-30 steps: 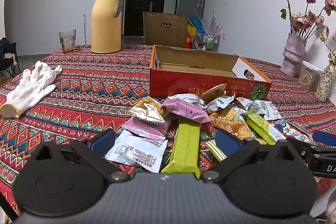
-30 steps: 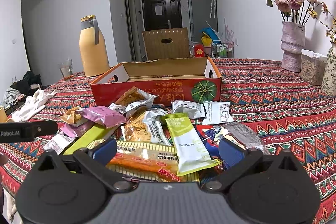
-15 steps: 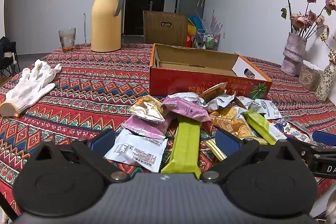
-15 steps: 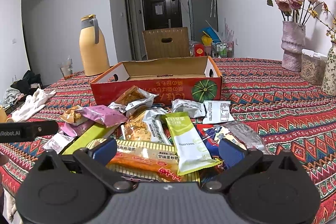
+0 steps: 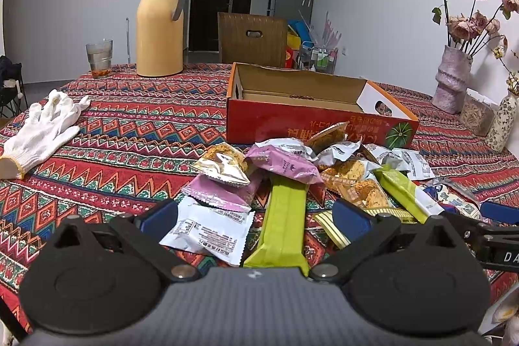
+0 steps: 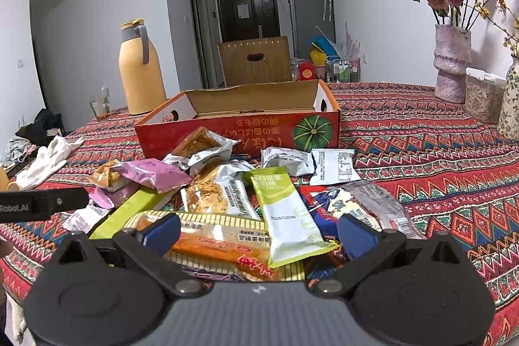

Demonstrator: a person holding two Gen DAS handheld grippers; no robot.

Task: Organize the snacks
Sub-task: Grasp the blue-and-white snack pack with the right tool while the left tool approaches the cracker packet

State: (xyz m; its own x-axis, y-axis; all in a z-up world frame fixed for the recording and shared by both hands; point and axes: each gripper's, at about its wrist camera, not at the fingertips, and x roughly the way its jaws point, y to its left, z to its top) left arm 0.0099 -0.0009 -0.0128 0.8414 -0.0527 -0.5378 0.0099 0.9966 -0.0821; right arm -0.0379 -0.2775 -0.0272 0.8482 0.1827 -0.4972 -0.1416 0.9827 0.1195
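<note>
Both grippers low over the bench, facing a heap of snack packets on the patterned cloth.

Left gripper: jaws wide, holding nothing. Between the blue fingertips lie a white packet and a long lime-green bar, neither one touched as far as can be seen. Just beyond, a pink packet rests over the bar's far end, with a gold foil packet beside it.

Right gripper: jaws wide, holding nothing. Between its fingertips lie an orange-and-cream striped packet and a green-and-white sachet, which overlaps the striped one. A blue printed packet sits just to the right of the sachet.

Red cardboard box stands open behind the heap, near its far edge; the interior that shows is bare cardboard. All visible snacks lie outside it, on the cloth.

Farther off: yellow thermos jug and a glass at the far left of the bench, white glove on the left, pink vase with dried roses on the right. Part of the left gripper's body shows at the left edge of the right wrist view.
</note>
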